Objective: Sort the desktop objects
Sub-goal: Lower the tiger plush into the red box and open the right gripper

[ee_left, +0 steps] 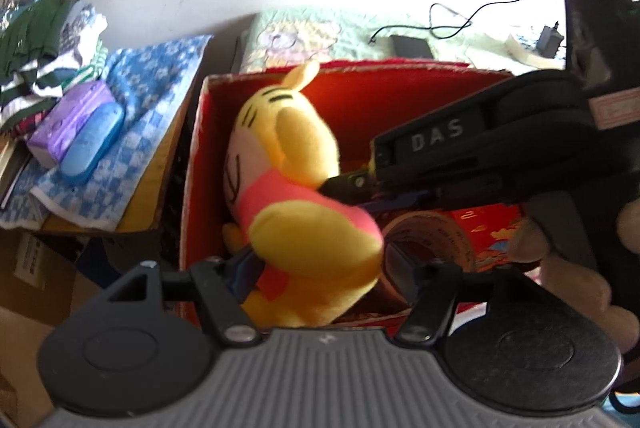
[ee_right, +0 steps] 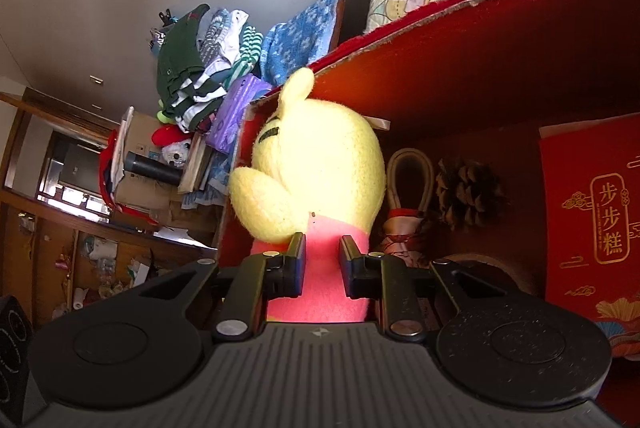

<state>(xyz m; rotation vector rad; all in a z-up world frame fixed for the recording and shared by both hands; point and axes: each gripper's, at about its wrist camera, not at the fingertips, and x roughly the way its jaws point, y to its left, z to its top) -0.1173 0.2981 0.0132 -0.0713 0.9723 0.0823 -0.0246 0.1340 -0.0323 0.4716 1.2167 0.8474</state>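
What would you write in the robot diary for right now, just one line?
stage: putting toy away | right gripper: shut on plush bear | left gripper: open around bear | place: red box

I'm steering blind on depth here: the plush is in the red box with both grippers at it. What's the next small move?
Probably open the right gripper and back out. Its fingers pinch the plush at its pink shirt, and the plush already sits inside the red box, beside the pine cone. The left gripper looks open around the plush's lower body, so it adds no hold.
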